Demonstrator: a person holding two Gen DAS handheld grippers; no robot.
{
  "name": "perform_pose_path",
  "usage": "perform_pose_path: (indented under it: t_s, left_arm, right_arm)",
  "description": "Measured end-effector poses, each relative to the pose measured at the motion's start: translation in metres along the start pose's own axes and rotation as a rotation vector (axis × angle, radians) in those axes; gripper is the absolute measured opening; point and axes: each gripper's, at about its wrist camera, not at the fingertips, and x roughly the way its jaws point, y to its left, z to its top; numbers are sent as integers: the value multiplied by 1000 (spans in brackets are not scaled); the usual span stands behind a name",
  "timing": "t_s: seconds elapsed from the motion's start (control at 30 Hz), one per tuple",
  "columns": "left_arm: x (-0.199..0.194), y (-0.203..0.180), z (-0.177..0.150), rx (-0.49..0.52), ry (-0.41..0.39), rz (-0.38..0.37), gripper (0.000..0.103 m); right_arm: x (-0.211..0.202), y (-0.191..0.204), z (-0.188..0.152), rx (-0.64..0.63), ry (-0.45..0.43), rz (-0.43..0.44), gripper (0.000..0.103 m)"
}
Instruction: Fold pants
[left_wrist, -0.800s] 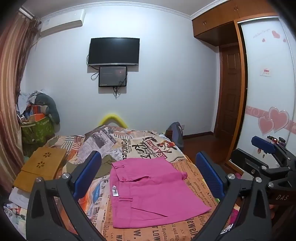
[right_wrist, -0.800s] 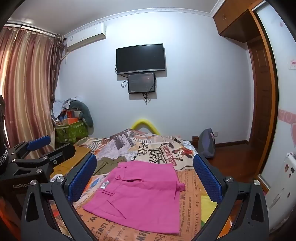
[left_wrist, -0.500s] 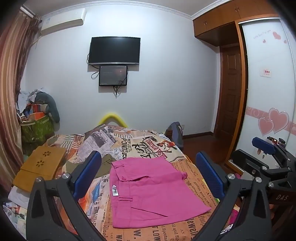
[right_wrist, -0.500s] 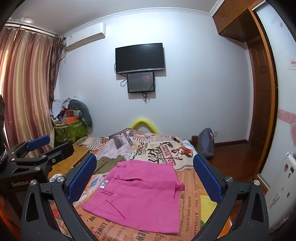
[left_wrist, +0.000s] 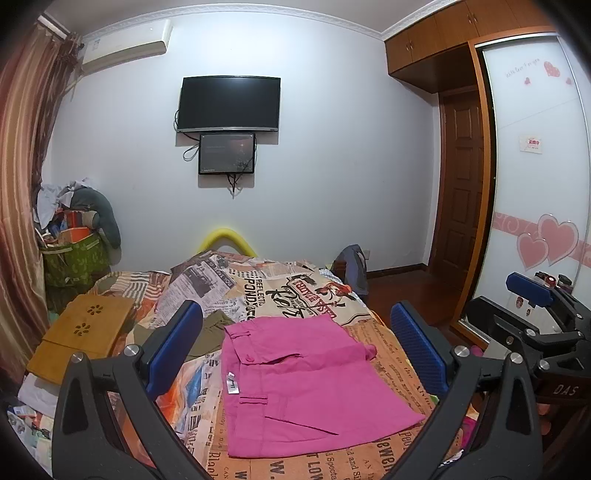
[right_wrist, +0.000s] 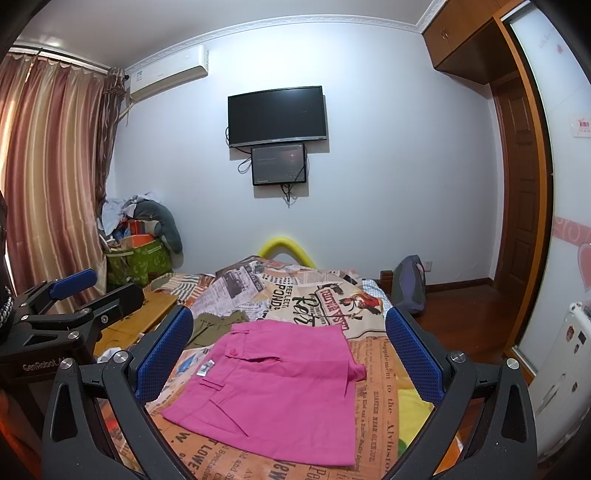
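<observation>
Pink pants (left_wrist: 306, 384) lie folded into a flat rectangle on the bed, also in the right wrist view (right_wrist: 273, 387). The waistband and a white label face left. My left gripper (left_wrist: 295, 350) is open and empty, held above and short of the pants. My right gripper (right_wrist: 288, 354) is open and empty, also above them. The right gripper shows at the right edge of the left wrist view (left_wrist: 532, 332), and the left gripper at the left edge of the right wrist view (right_wrist: 70, 317).
The bed has a newspaper-print cover (left_wrist: 295, 291). An olive garment (right_wrist: 214, 325) lies left of the pants. A wooden lap tray (left_wrist: 81, 332) sits at the bed's left. A green basket of clothes (left_wrist: 74, 258), a backpack (right_wrist: 408, 284), a wardrobe (left_wrist: 535, 221) and a wall TV (left_wrist: 229, 103) surround it.
Both grippers have drifted very slightly; the view has barely shifted. The pants have not moved and both grippers stay open.
</observation>
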Motion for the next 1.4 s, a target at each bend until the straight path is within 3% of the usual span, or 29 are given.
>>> perform_pose_path:
  t_s: [1.4]
  left_arm:
    - [-1, -1, 6, 13, -13, 8, 103]
  right_arm:
    - [-2, 0, 2, 3, -4, 1, 103]
